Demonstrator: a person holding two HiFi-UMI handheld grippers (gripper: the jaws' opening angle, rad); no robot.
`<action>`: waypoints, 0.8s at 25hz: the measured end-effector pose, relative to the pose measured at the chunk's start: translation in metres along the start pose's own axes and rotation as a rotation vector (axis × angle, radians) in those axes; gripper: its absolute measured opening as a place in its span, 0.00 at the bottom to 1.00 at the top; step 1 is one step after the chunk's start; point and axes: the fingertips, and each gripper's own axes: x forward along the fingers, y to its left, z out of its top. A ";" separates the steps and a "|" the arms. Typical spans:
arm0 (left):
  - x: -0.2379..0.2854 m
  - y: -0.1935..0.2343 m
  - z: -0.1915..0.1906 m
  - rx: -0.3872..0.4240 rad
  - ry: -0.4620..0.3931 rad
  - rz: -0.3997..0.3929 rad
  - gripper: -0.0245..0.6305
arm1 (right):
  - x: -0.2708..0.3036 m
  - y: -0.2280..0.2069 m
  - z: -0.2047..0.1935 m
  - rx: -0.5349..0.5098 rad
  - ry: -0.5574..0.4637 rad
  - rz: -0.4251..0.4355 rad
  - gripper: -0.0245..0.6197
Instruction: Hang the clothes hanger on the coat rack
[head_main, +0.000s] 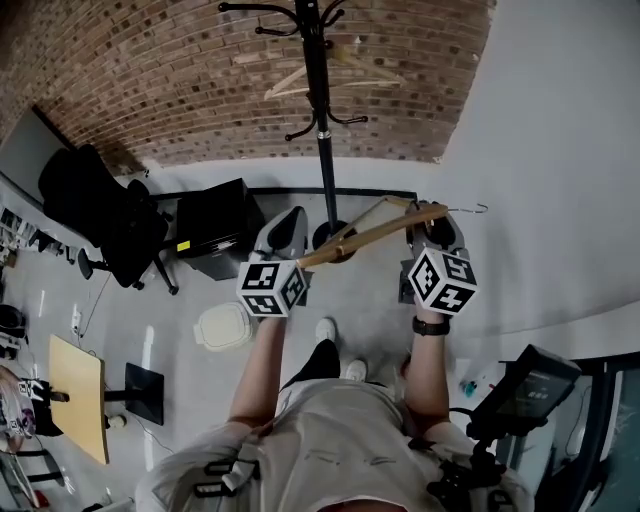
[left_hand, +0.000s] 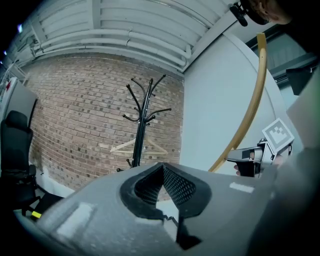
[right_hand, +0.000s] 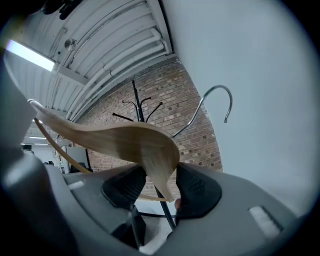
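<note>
A black coat rack (head_main: 322, 100) stands ahead against the brick wall, and a wooden hanger (head_main: 300, 75) hangs on it. The left gripper view shows this rack (left_hand: 142, 125) with that hanger (left_hand: 132, 146). My right gripper (head_main: 435, 232) is shut on a second wooden hanger (head_main: 375, 232), whose metal hook (head_main: 470, 209) points right. Seen from the right gripper, the pads of that gripper (right_hand: 160, 175) clamp the wood (right_hand: 125, 140) below the hook (right_hand: 220, 97). My left gripper (head_main: 285, 225) is beside the hanger's left end. Its jaws (left_hand: 162, 172) meet with nothing between them.
A black office chair (head_main: 105, 215) and a black cabinet (head_main: 215, 225) stand left of the rack. A white round object (head_main: 225, 325) and a wooden table (head_main: 75, 395) lie at the lower left. A white wall (head_main: 560, 150) runs along the right.
</note>
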 end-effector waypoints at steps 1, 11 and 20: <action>0.006 0.007 0.002 -0.004 -0.002 0.005 0.04 | 0.010 0.001 0.001 0.002 0.004 0.006 0.34; 0.070 0.077 0.024 0.007 -0.049 0.029 0.04 | 0.127 0.043 0.034 -0.120 0.007 0.033 0.34; 0.088 0.142 -0.006 -0.038 0.012 0.050 0.04 | 0.229 0.099 0.077 -0.419 0.069 -0.006 0.34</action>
